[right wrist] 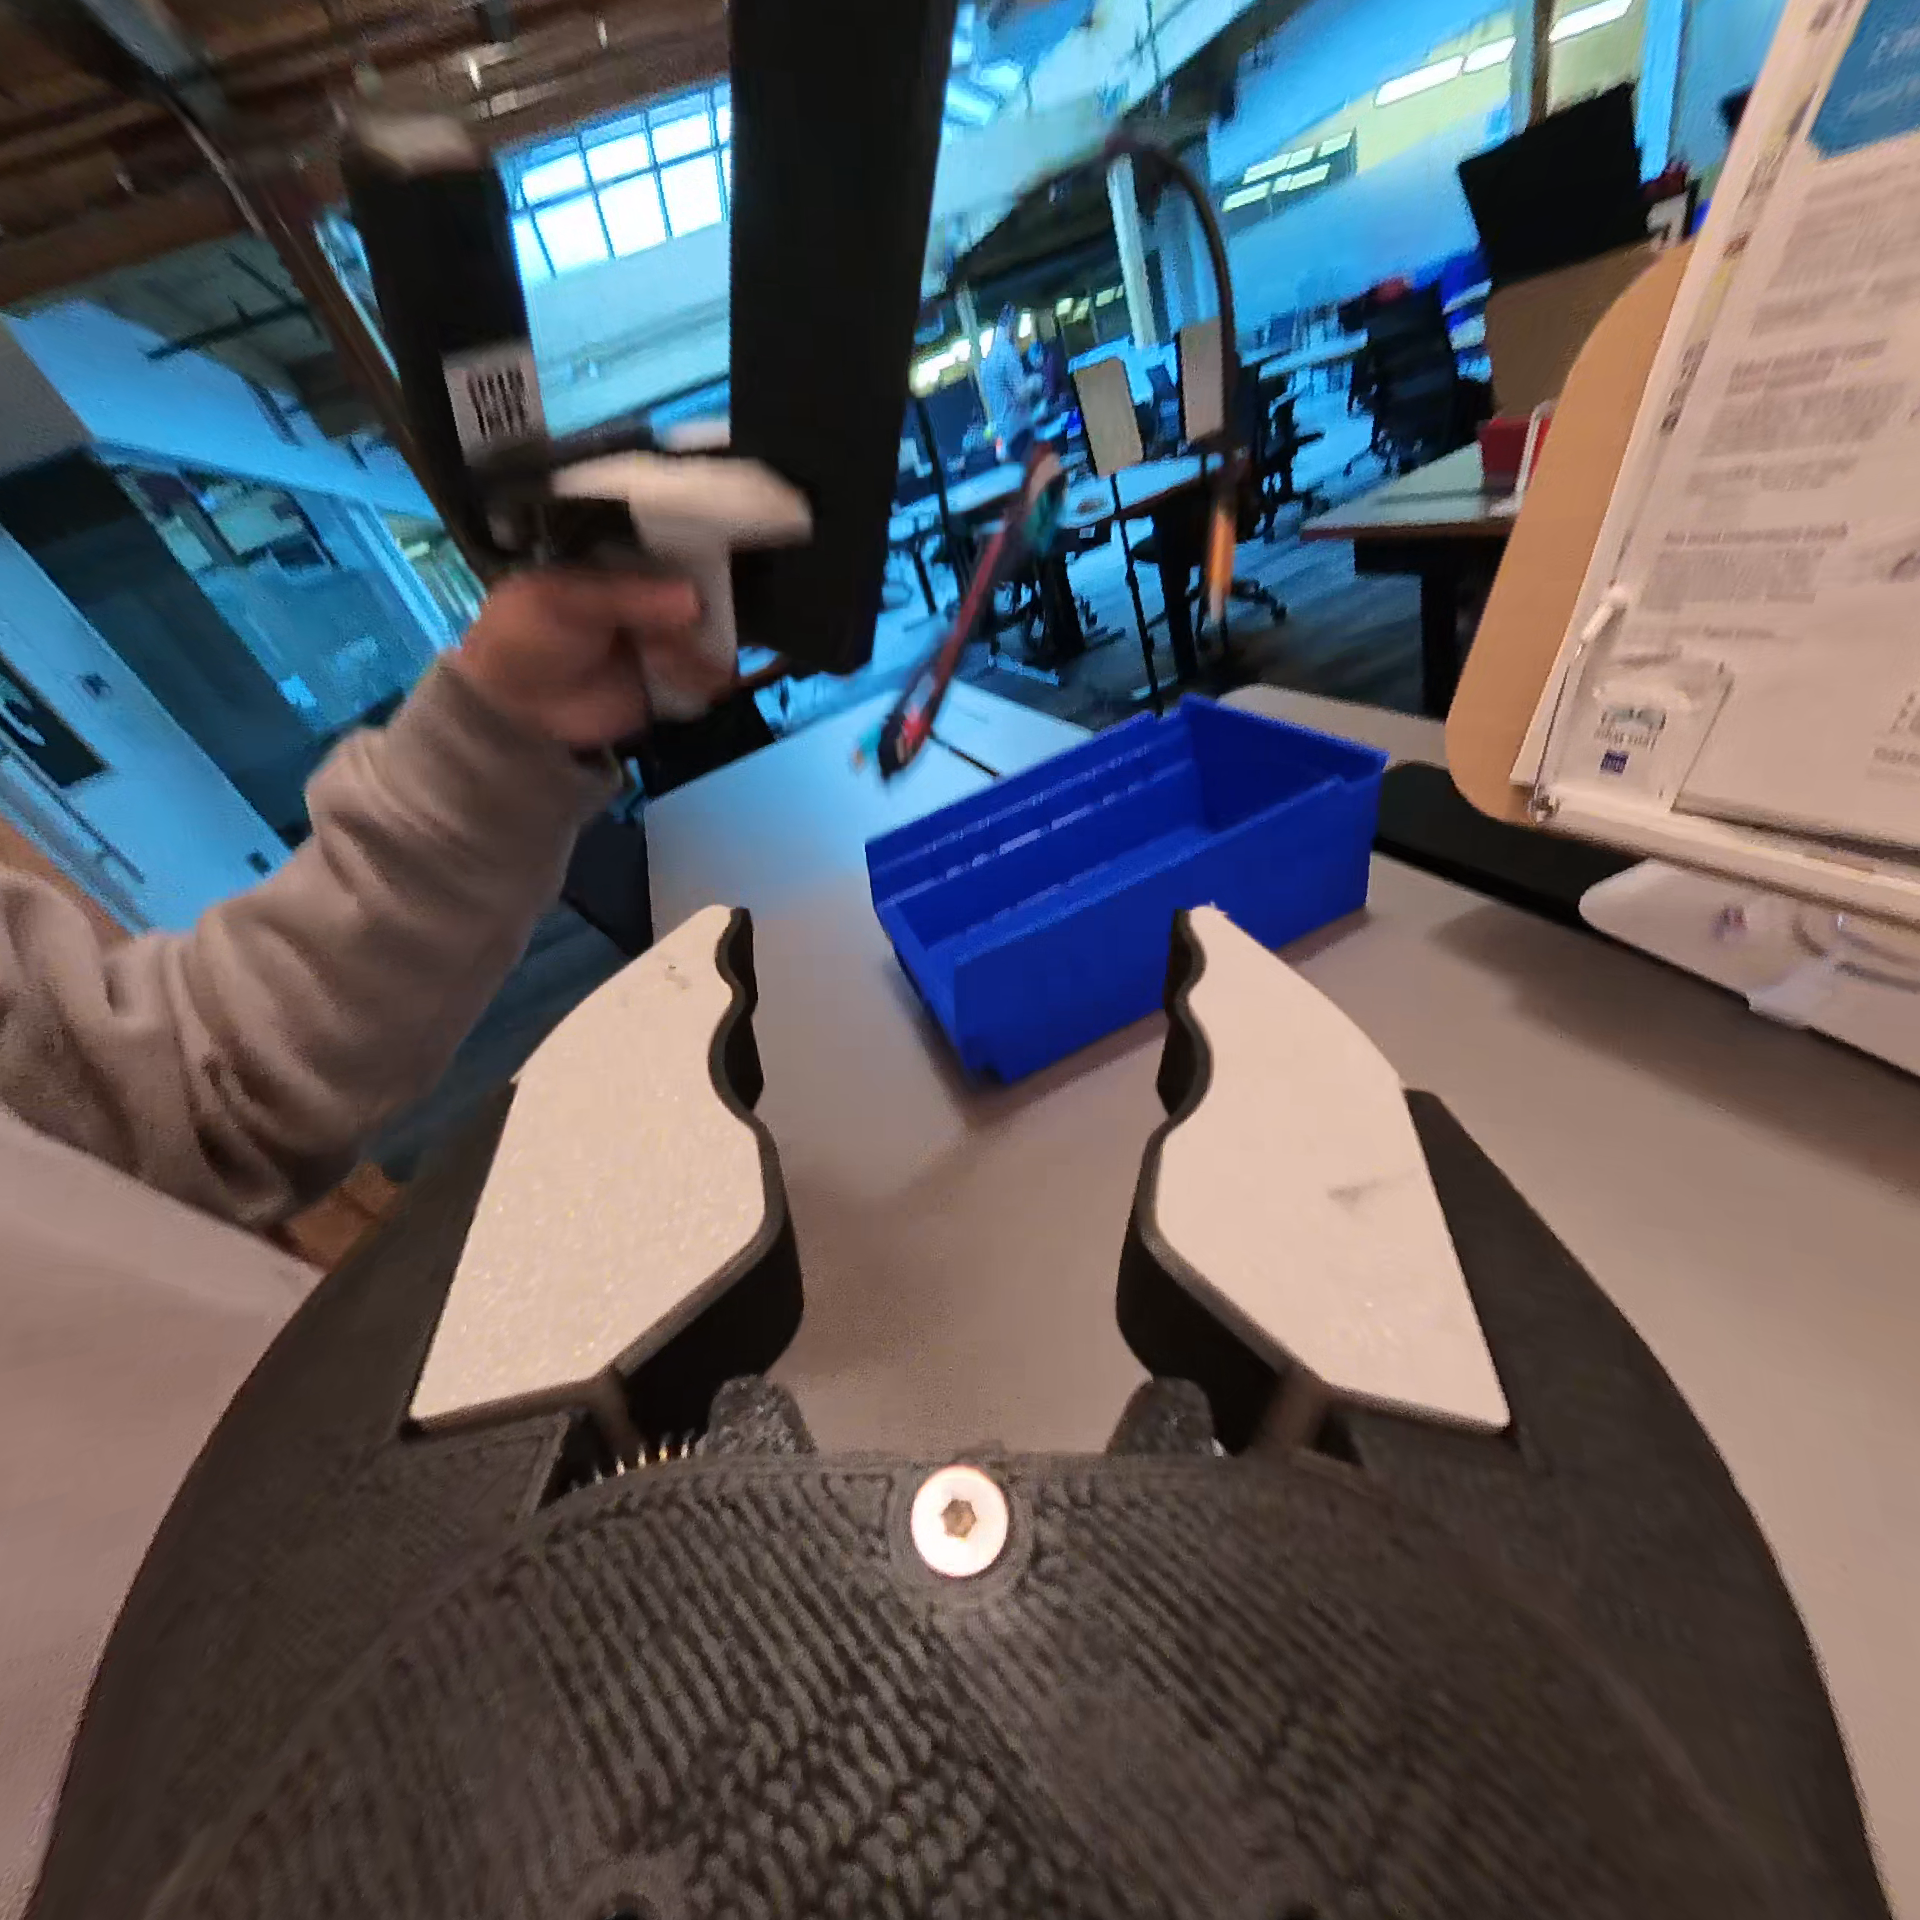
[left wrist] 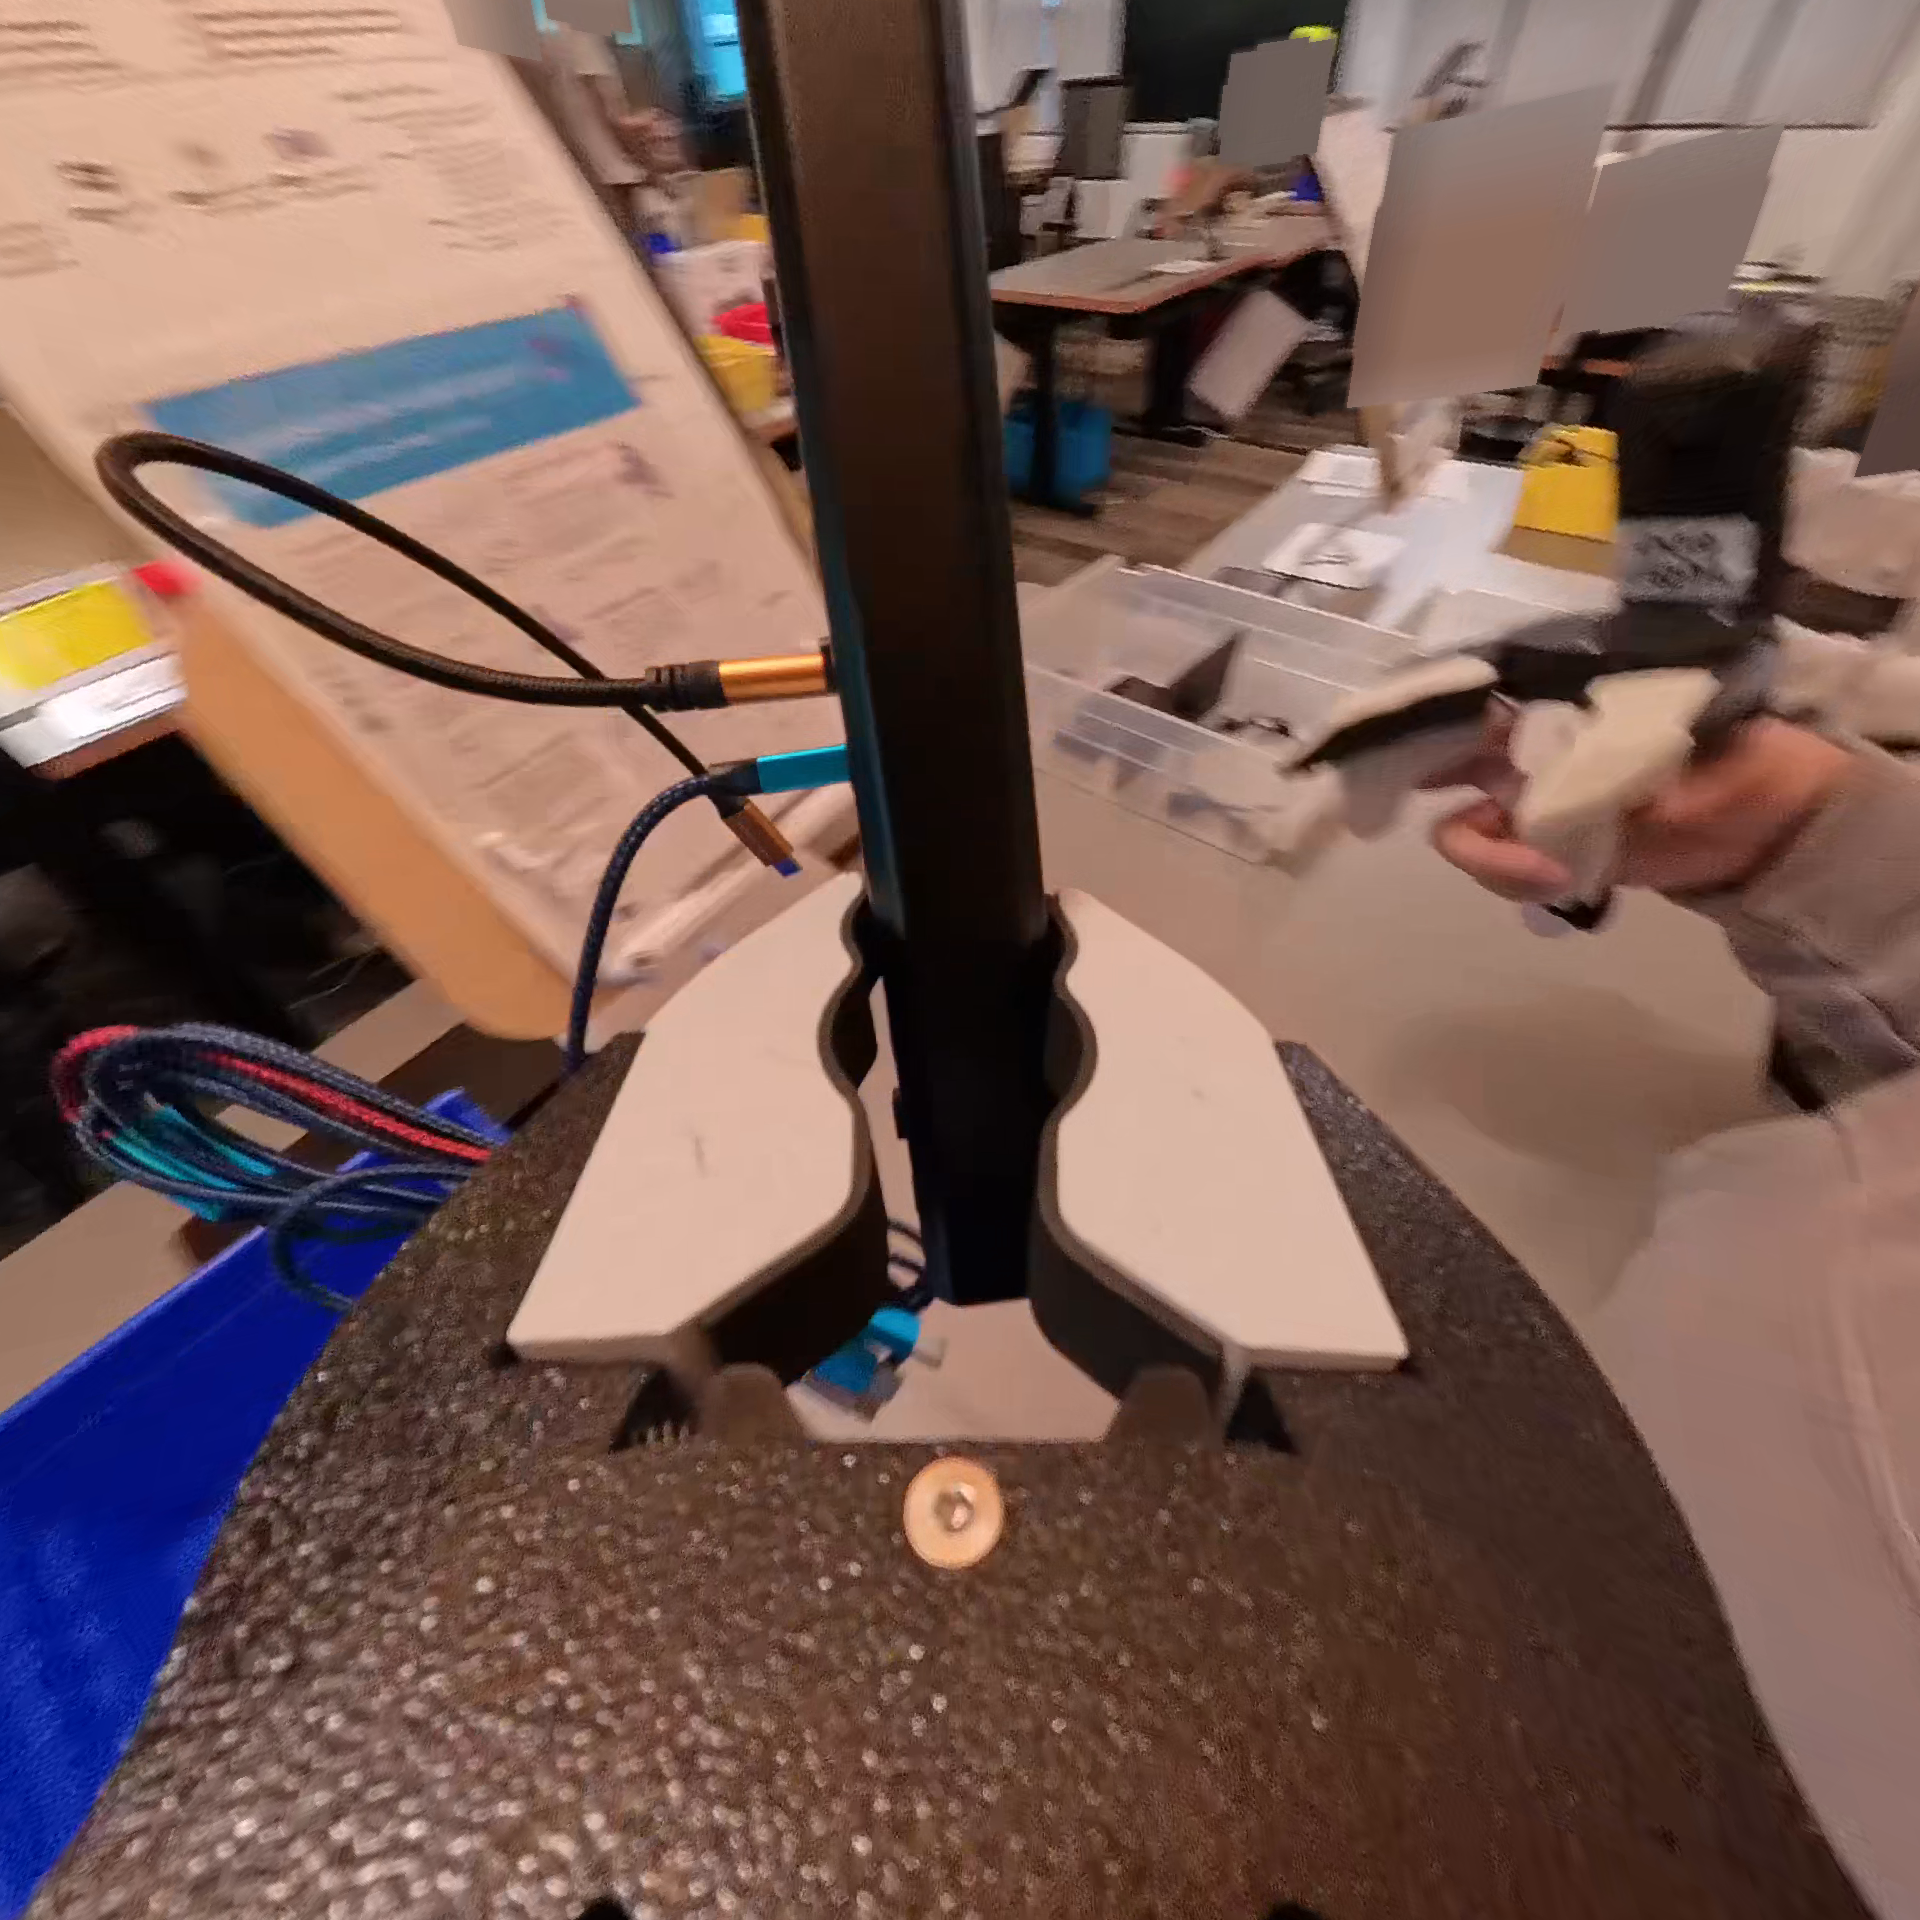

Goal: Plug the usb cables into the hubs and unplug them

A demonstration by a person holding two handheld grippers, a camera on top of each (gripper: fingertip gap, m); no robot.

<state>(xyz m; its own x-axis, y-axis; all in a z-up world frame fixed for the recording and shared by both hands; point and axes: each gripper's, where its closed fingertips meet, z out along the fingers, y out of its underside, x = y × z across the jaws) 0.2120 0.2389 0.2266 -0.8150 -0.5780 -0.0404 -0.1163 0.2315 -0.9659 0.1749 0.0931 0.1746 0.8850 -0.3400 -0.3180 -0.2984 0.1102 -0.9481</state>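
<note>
Left tool [left wrist: 956, 925] clamps long, flat black hub [left wrist: 914, 520].

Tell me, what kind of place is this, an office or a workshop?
Probably a large open workshop-style office or lab. Rows of desks and office chairs fill the hall, exposed wooden roof beams run overhead, and the near table holds a blue parts bin beside a board of printed sheets.

Blue bin [right wrist: 1132, 883] on grey table [right wrist: 1558, 1195], open top, looks empty inside. Cardboard board [right wrist: 1538, 582] with printed sheets [right wrist: 1756, 416] leans at table's right edge, just beside the bin. Clear compartment tray [left wrist: 1174, 686] further back on the table. Yellow box [left wrist: 1569, 483] behind it. Desks and chairs in background, blurred.
</note>
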